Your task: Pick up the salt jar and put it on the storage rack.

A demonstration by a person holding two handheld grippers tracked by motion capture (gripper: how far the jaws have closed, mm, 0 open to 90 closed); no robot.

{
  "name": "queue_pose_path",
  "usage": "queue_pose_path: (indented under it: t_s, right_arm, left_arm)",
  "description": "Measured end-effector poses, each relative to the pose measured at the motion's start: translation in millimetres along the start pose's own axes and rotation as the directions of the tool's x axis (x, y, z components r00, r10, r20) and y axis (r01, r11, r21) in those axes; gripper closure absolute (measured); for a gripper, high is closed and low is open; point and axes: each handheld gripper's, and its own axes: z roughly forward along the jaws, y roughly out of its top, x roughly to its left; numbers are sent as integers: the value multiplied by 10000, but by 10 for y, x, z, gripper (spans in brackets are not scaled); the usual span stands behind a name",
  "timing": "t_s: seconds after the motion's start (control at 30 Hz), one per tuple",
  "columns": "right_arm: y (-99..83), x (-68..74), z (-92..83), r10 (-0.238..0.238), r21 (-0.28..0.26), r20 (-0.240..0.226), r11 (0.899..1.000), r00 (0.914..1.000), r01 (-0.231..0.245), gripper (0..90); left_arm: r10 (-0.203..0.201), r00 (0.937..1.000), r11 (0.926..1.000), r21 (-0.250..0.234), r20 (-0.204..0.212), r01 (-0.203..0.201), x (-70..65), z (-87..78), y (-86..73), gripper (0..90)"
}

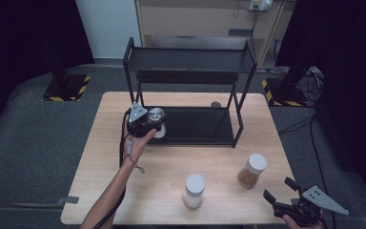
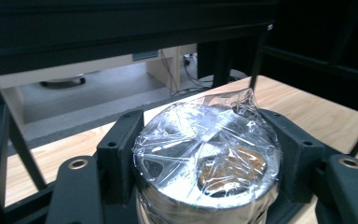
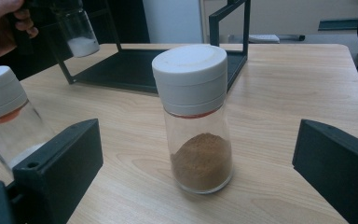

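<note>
My left gripper [image 1: 147,122] is shut on a clear jar [image 1: 156,115] whose top is covered with crinkled plastic film. It holds the jar at the left end of the black rack's lower shelf [image 1: 195,126]. In the left gripper view the film-topped jar [image 2: 207,158] sits between both black pads [image 2: 121,142]. The right gripper view shows that held jar [image 3: 79,32] with white powder in its base. My right gripper [image 1: 279,189] stands open near the table's front right corner, with a white-lidded jar of brown powder [image 1: 252,170] [image 3: 196,121] ahead of it.
A second white-lidded jar [image 1: 194,191] [image 3: 2,116] stands near the front edge, left of the brown one. The rack's upper shelf [image 1: 190,59] overhangs the lower one, and its posts [image 1: 238,121] stand on the wooden table [image 1: 171,162].
</note>
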Motion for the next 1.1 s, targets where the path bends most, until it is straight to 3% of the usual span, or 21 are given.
queue_pose_path:
  t_s: [0.17, 0.37, 0.7, 1.1]
  right_arm:
    - [-1, -1, -1, -4, -4, -10, 10000, 10000, 4, 20]
    - [-3, -3, 2, -2, -12, -13, 10000, 10000, 2, 20]
    - [-4, -7, 2, 6, -11, -16, 10000, 10000, -6, 21]
    - [-7, -16, 3, 42, -11, -56, 10000, 10000, -42, 21]
  left_arm:
    - [-26, 9992, 9999, 101, -398, 30, -16, 81, -91, 335]
    - [-204, 9982, 9995, 224, -568, 217, 0, 175, -168, 335]
    - [252, 9973, 9989, 413, -688, -224, -40, 359, -235, 335]
    - [229, 9950, 9980, 600, -970, -171, -54, 487, -287, 335]
